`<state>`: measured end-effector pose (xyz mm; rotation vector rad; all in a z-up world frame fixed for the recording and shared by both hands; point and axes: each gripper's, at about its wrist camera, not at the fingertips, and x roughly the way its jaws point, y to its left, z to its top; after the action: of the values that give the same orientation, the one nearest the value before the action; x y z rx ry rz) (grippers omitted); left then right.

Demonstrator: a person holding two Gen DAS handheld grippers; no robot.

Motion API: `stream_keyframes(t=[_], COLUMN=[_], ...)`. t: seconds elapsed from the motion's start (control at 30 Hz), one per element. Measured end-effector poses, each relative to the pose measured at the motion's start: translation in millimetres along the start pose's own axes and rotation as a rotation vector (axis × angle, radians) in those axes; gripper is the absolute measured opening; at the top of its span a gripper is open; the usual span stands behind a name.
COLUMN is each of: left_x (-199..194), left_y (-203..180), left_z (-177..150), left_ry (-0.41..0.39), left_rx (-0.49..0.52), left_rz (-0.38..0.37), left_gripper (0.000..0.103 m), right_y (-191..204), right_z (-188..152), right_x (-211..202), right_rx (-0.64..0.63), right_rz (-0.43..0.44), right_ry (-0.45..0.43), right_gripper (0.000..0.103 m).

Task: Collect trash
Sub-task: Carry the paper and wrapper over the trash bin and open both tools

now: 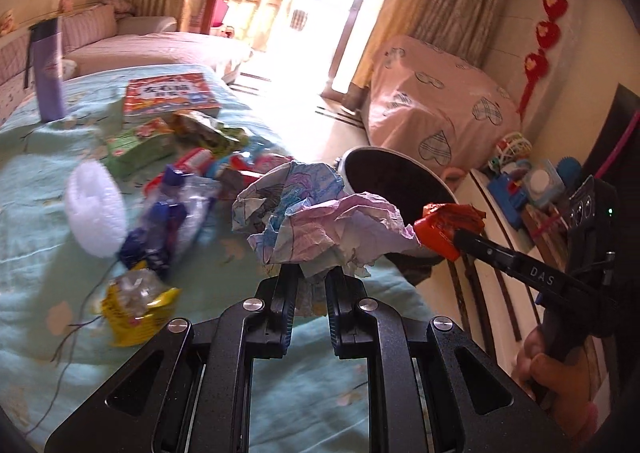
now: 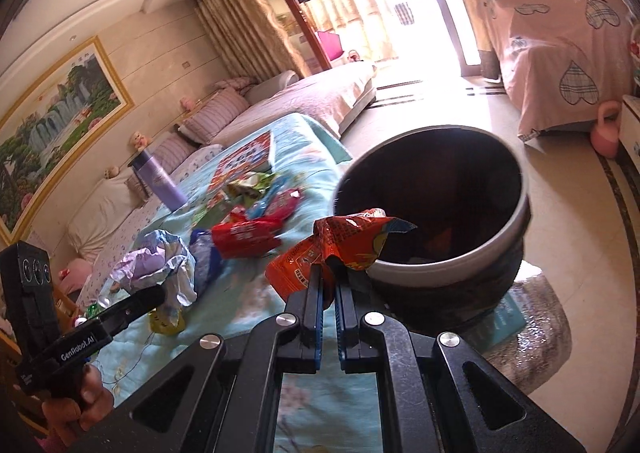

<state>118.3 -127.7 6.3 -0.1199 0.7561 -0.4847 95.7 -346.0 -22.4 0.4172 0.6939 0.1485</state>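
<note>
My left gripper (image 1: 312, 273) is shut on a crumpled ball of pink and blue paper (image 1: 308, 221), held above the table; the paper also shows in the right wrist view (image 2: 156, 265). My right gripper (image 2: 329, 273) is shut on an orange-red snack wrapper (image 2: 344, 245), held at the near rim of a round dark trash bin (image 2: 448, 265). In the left wrist view the wrapper (image 1: 452, 221) hangs over the bin (image 1: 400, 181). More trash lies on the table: a crushed plastic bottle (image 1: 172, 221), a yellow wrapper (image 1: 136, 309), red wrappers (image 2: 248, 233).
The table has a light green cloth (image 1: 48, 293). On it stand a purple flask (image 1: 48, 73), a red book (image 1: 168, 97), a green packet (image 1: 140, 145) and a white puff (image 1: 96, 213). A sofa (image 2: 304, 97) lies beyond; a covered piece of furniture (image 1: 432, 109) stands right.
</note>
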Motion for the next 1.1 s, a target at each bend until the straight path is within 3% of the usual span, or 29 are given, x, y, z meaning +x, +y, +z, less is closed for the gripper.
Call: stream_keyframes(t=[0.5,1.1], left_x=[55,129], left_y=[-53,-85], left_z=[24,63], left_ry=[0.065,0.160], left_rx=[0.073,0.136], left_rz=[-0.052,-0.081], left_gripper=[0.013,0.013], right_y=[-43,-74], right_z=[29,62], right_x=[5,43], right_rx=[-0.015,-0.074], right_rz=[-0.065,-0.115], right_ry=[0.003,0.106], right_gripper=[0.005,0.007])
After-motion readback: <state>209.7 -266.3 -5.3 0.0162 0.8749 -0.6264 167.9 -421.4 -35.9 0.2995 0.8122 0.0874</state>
